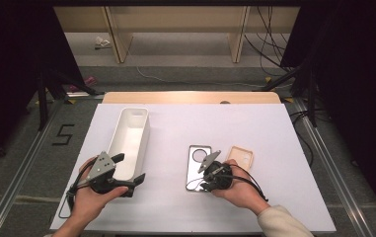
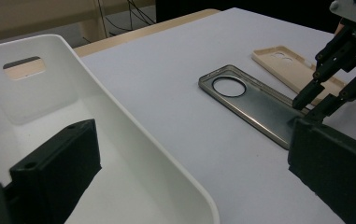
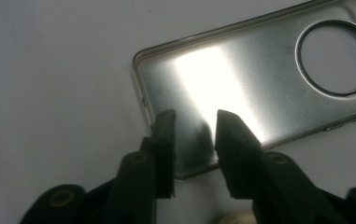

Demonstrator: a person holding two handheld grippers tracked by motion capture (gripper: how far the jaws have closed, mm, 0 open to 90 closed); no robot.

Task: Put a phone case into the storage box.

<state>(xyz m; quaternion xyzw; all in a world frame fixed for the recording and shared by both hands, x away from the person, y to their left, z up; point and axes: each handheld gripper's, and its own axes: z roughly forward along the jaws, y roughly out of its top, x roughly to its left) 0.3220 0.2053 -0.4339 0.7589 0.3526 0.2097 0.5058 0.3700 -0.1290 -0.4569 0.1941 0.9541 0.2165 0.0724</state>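
My right gripper [image 3: 194,122] has its jaws a little apart, tips over the near end of the clear case [image 3: 259,84], and nothing is pinched between them; in the right gripper view the case lies flat on the white table [image 3: 49,70] under the tips, a bright glare across its middle and its round camera hole at the far end. Whether the tips touch the case I cannot tell. From the left gripper view I see that same right gripper [image 2: 313,100] side on, poised at the case [image 2: 250,100] end nearest me, and beyond it a tan case [image 2: 292,65] lying flat, just beside the clear one but apart from it. My left gripper [image 2: 185,154] stands wide open across the wall of the white bin [image 2: 133,140]: one jaw inside the bin, the other outside over the table, pressing on nothing. The high view sets it out: bin [image 1: 129,136] at the left with my left gripper [image 1: 126,173] at its near end, clear case [image 1: 195,165] right of centre under my right gripper [image 1: 209,183], tan case [image 1: 240,157] just to its right.
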